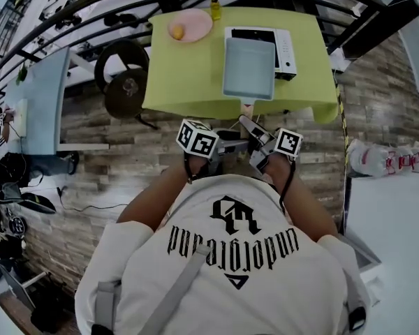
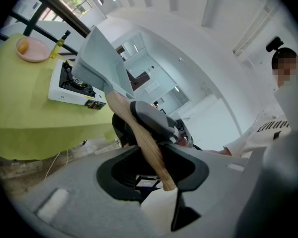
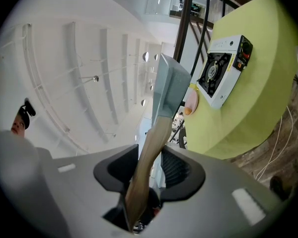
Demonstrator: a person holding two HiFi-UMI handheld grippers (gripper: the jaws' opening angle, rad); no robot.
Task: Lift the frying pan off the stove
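Standing at a green table (image 1: 178, 75), a person holds a square, pale blue-grey frying pan (image 1: 248, 68) by its long wooden handle (image 2: 145, 135). The pan is in the air, clear of the small white stove (image 1: 288, 47), whose burner sits bare on the table beyond it.

Both tools are on the handle. The left gripper (image 2: 154, 157) has its jaws pressed against the wood near the free end. The right gripper (image 3: 149, 167) pinches the same handle a little further along, closer to the pan. Neither set of jaws is spread loose.

The pan looks like rigid metal, probably fairly heavy, with all its weight out beyond the grip, so it will likely want to dip at the front or roll sideways. The smooth, tapered, rounded wood could twist or slip between flat jaws. The handle seems the only sensible place to hold, with one grip near the pan body and the other apart from it to resist tipping.

A pink plate (image 1: 190, 25) and a small bottle (image 1: 215, 9) sit at the table's far edge.
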